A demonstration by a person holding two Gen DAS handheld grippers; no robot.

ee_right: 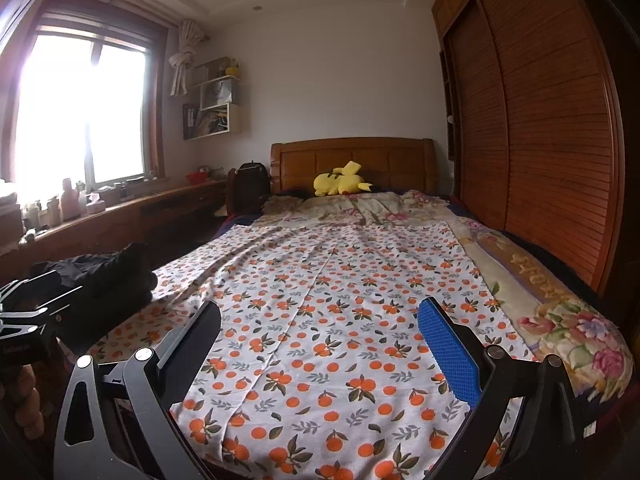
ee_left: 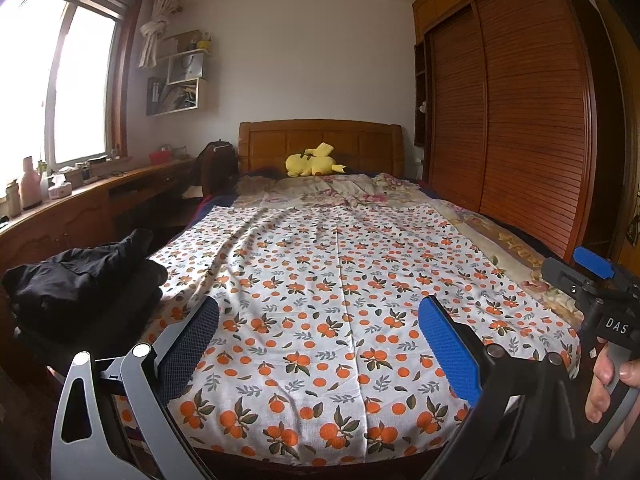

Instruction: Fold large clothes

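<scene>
1. Two grippers hover at the bed's foot: left gripper (ee_left: 318,344) and right gripper (ee_right: 320,348), both with fingers spread wide, nothing held.
2. Below them, the white orange-print cotton sheet (ee_left: 340,280) lies flat, presumably smoothed for folding; its near hem overhangs the foot edge, reachable.
3. At left, a crumpled black garment pile (ee_left: 80,280) sits touching the sheet's corner, limiting room there.
4. Farther off, a floral quilt (ee_right: 560,300) borders the right edge; a yellow plush toy (ee_left: 312,162) rests by the wooden headboard (ee_left: 320,140).

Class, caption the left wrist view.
Open left gripper above orange-print white cloth spread on wooden bed.
</scene>
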